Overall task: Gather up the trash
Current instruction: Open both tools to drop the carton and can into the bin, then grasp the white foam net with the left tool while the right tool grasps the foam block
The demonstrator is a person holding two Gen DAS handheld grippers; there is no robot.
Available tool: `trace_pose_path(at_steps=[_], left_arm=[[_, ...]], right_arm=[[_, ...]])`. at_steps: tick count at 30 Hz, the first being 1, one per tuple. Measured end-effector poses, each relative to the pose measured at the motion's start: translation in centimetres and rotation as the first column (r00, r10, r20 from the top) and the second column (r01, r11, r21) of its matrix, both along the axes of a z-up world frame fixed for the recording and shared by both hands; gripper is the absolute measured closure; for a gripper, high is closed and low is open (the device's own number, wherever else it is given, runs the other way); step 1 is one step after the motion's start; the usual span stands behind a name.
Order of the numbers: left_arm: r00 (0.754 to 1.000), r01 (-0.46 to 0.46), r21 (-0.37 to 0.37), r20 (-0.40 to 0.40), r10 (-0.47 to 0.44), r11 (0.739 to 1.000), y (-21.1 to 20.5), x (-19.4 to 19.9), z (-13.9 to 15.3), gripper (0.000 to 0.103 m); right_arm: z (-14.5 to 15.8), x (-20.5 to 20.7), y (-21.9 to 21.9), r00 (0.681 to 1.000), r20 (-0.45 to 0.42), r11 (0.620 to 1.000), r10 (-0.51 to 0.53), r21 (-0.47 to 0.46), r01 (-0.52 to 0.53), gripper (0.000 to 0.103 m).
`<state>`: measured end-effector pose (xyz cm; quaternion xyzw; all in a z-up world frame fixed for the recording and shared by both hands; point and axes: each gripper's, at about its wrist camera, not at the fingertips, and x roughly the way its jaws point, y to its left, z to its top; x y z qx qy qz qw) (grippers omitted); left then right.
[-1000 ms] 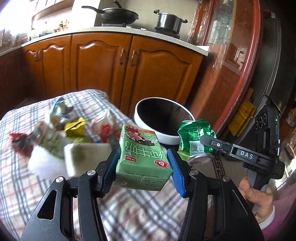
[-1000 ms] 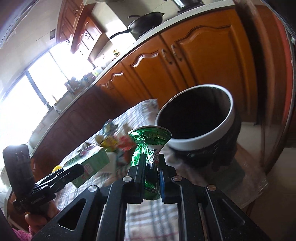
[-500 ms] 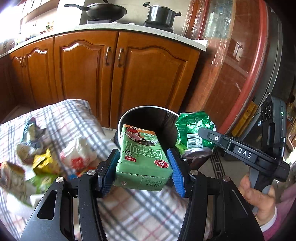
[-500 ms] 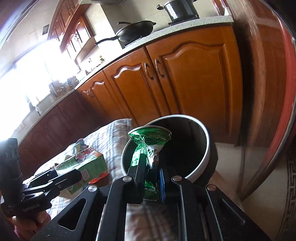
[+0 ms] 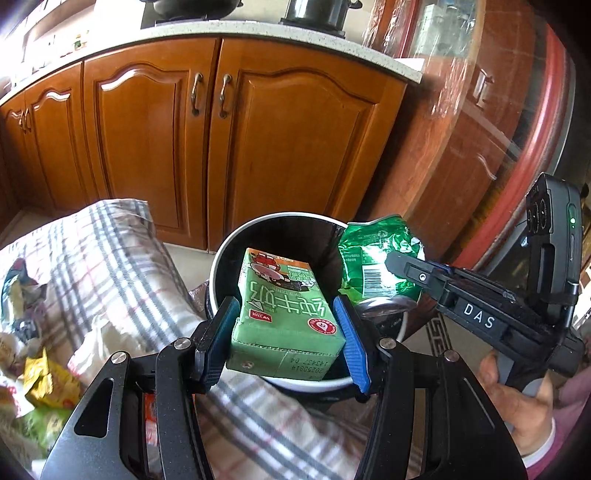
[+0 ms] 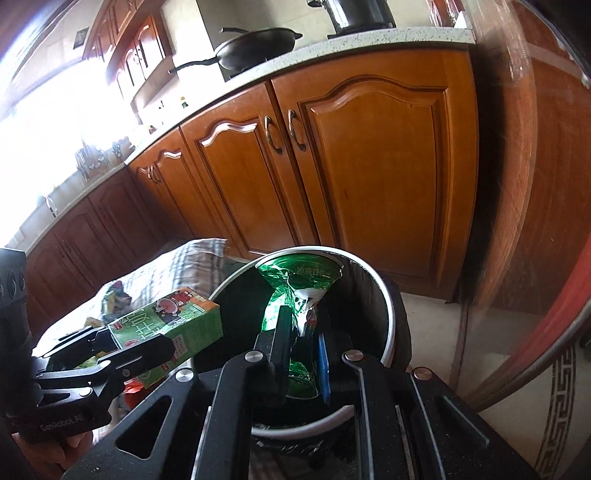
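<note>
My left gripper (image 5: 284, 325) is shut on a green drink carton (image 5: 284, 317), held over the near rim of a round bin (image 5: 218, 266) with a white rim and black inside. My right gripper (image 6: 303, 328) is shut on a crushed green can (image 6: 299, 284), which hangs above the bin's (image 6: 391, 317) opening. In the left wrist view the can (image 5: 373, 254) and the right gripper (image 5: 417, 275) sit at the bin's right edge, with a hand (image 5: 524, 413) on the handle. In the right wrist view the carton (image 6: 173, 321) and the left gripper (image 6: 140, 343) are at the bin's left.
A table under a plaid cloth (image 5: 122, 266) holds several wrappers (image 5: 40, 380) at the left. Wooden kitchen cabinets (image 5: 229, 147) stand behind the bin, with a pan (image 6: 258, 44) and pot (image 6: 358, 14) on the counter. A wrapped round table edge (image 5: 517, 147) curves on the right.
Both grippers have travelled from over the table to the bin, each keeping its item. The bin now sits right under the carton and can; the wrappers have slid to the left.
</note>
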<state>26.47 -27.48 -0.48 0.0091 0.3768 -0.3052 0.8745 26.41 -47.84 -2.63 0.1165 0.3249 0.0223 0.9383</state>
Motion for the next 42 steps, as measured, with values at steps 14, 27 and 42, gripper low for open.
trace_pose_path(at_steps=[14, 27, 42], left_arm=[[0.999, -0.002, 0.032, -0.054, 0.004, 0.999, -2.0, 2.1, -1.3, 0.039], [0.999, -0.036, -0.040, 0.003, 0.036, 0.999, 3.4, -3.1, 0.6, 0.026], [0.990, -0.143, -0.116, -0.012, 0.143, 0.983, 13.3, -10.1, 0.4, 0.026]], right_arm=[[-1.8, 2.7, -1.8, 0.999, -0.046, 0.999, -0.017, 0.037, 0.019, 0.081], [-0.7, -1.3, -1.3, 0.998, 0.046, 0.990, -0.033, 0.140, 0.027, 0.022], [-2.1, -6.5, 4.2, 0.998, 0.025, 0.971, 0.056, 0.232, -0.060, 0.018]])
